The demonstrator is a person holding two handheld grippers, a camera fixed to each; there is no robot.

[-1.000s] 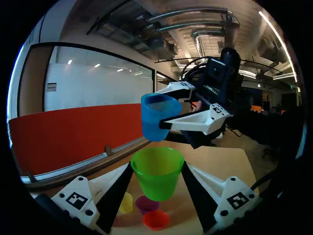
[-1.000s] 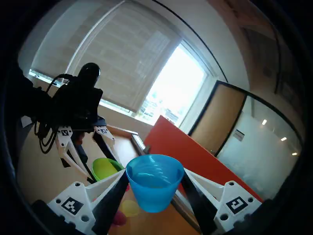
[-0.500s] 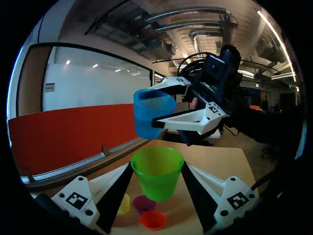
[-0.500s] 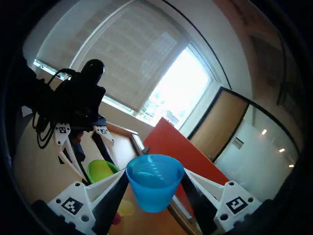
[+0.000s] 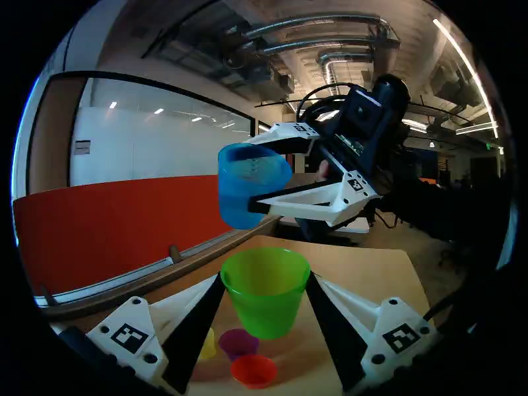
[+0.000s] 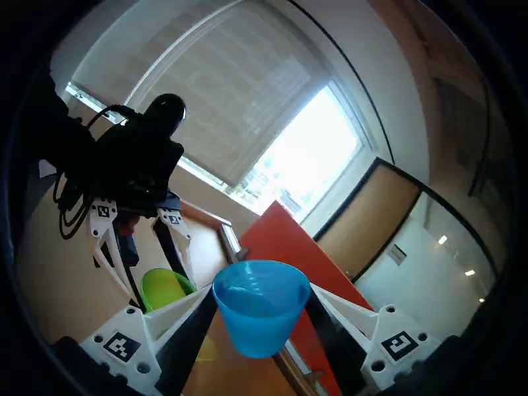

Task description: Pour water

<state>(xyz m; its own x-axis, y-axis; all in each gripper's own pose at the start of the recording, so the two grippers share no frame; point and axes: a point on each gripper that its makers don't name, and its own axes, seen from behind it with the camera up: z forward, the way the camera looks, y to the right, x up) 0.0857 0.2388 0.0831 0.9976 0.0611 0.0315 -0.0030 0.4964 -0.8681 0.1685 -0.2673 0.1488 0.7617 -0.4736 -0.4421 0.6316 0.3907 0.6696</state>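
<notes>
A green cup [image 5: 265, 307] stands upright between the fingers of my left gripper [image 5: 265, 282], which is shut on it. Above it and a little to the left hangs a blue cup [image 5: 249, 186] with water in it, tilted and gripped by my right gripper [image 5: 255, 175]. In the right gripper view the blue cup [image 6: 261, 310] sits between the fingers of my right gripper [image 6: 261, 294], with water showing inside. Farther off and lower left, the green cup [image 6: 157, 285] is held in my left gripper [image 6: 164, 294].
A wooden table [image 5: 369, 264] lies below both cups. Three small cups stand on it under the green one: yellow [image 5: 208, 343], purple [image 5: 239, 342] and red [image 5: 254, 369]. A red wall panel [image 5: 99, 231] and glass partition run along the left.
The right gripper has carried the blue cup up and to the left in the left gripper view and tilted it further. The green cup has stayed where it was.
</notes>
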